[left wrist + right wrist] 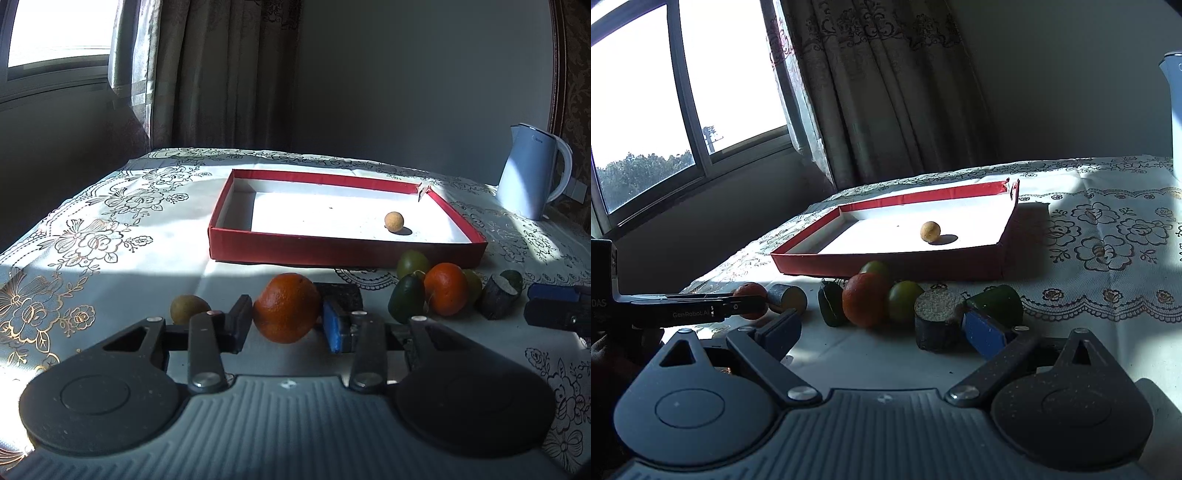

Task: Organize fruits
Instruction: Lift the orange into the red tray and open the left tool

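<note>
My left gripper (288, 325) is shut on an orange (286, 308), its pads pressing both sides, just above the tablecloth. The right wrist view shows the same orange (750, 295) at the left gripper's (746, 304) tip. Ahead stands a red tray (343, 253) with a white floor and one small tan round fruit (393, 221) in it. In front of the tray lies a pile: a second orange (865, 300), green fruits (905, 299) and a dark cut cylinder (938, 321). My right gripper (882, 332) stands open, with the cylinder just inside its right pad.
A yellowish-brown piece (188, 308) lies left of the held orange. A white kettle (532, 173) stands at the table's back right. The floral tablecloth (110, 229) covers the table; a curtain and a window are behind on the left.
</note>
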